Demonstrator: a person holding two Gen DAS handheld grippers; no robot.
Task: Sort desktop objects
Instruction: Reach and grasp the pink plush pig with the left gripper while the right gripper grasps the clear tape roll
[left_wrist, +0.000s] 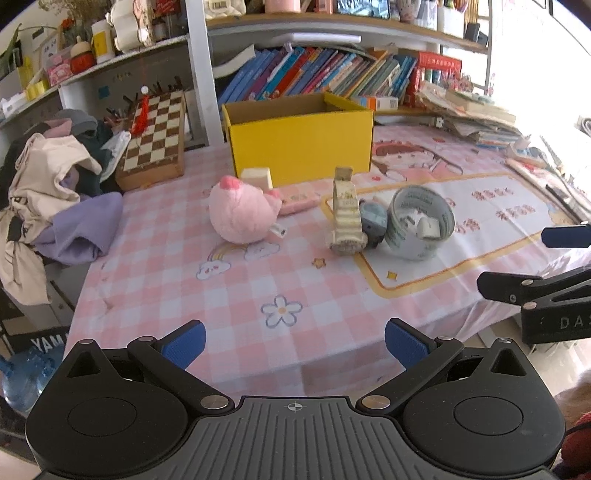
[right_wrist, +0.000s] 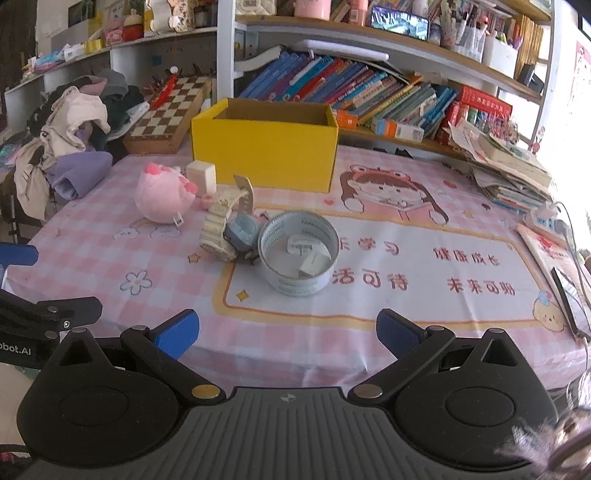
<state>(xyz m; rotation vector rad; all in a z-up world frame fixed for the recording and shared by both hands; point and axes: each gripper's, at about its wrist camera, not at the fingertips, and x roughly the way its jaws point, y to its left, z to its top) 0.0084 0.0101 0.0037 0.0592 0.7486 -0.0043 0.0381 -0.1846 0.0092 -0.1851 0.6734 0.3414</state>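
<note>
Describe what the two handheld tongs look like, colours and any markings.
Both match: the left tongs and right tongs have blue ribbed finger pads on black linkage arms with silver pivot pins, two round black housings and a ridged grey centre plate bearing a small crosshair mark. Partial white lettering shows on each one's side. No cables or sleeves are visible.

Clothes (left_wrist: 48, 192) lying heaped far left of the fingers; chessboard (left_wrist: 155, 133) leaning and books (left_wrist: 314, 74) slanting beyond them.
</note>
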